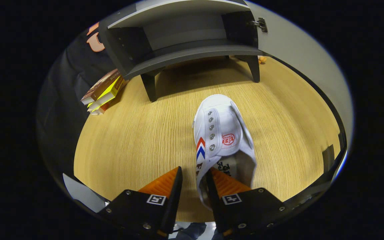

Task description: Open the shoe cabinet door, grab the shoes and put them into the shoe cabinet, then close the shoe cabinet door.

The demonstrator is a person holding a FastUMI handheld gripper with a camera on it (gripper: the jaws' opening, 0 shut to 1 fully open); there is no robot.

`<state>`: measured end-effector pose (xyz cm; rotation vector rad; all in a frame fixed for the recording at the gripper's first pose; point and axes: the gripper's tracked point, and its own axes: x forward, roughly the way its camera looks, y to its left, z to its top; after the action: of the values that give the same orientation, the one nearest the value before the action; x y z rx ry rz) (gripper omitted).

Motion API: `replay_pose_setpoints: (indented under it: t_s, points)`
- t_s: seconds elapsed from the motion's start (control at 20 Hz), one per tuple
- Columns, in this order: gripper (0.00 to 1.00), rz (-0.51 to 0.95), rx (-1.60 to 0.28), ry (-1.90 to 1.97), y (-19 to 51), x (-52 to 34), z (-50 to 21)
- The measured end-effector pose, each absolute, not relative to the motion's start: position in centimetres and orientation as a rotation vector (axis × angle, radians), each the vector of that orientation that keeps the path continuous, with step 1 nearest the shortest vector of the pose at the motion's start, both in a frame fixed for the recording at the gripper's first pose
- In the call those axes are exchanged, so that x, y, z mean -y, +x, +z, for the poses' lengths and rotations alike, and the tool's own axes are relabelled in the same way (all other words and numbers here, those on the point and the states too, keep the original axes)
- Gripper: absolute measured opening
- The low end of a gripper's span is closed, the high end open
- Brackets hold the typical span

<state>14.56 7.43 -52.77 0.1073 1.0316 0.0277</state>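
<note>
Two fingers of the claw (193,178) straddle the white shoe's (223,133) side wall, parted, not yet pinching. Door (298,50) stands open; the cabinet (182,40) waits at twelve o'clock. Grabbing step: next, squeeze, lift, carry forward.

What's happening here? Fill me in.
A person is working a handheld tool at a white shoe on the wooden floor. One finger sits inside the shoe's opening, the other outside its side wall, with a gap still showing, so it isn't clamped yet. Beyond it, the shoe cabinet stands with its door open.
</note>
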Motion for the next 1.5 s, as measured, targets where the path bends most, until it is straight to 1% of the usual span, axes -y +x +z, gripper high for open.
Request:
replay_pose_setpoints:
  t_s: [0.2,0.25,0.3,0.35,0.45,0.55,0.65,1.05,1.5]
  points:
    - [0.3,0.012,-1.034,0.104,14.7,-7.1,-52.9]
    - [0.24,0.006,-1.036,0.107,14.7,-6.9,-52.9]
    - [0.21,-0.002,-1.034,0.111,14.7,-6.8,-53.0]
    - [0.15,-0.003,-1.033,0.117,14.8,-6.7,-52.9]
    - [0.07,-0.001,-1.036,0.107,14.8,-6.6,-52.9]
    - [0.02,-0.001,-1.034,0.089,14.8,-6.6,-52.7]
    - [0.0,0.001,-1.031,0.091,14.9,-6.7,-52.4]
    - [0.0,0.001,-0.981,0.064,16.0,-6.5,-50.3]
    - [0.0,0.017,-0.883,0.07,17.0,-7.4,-45.1]
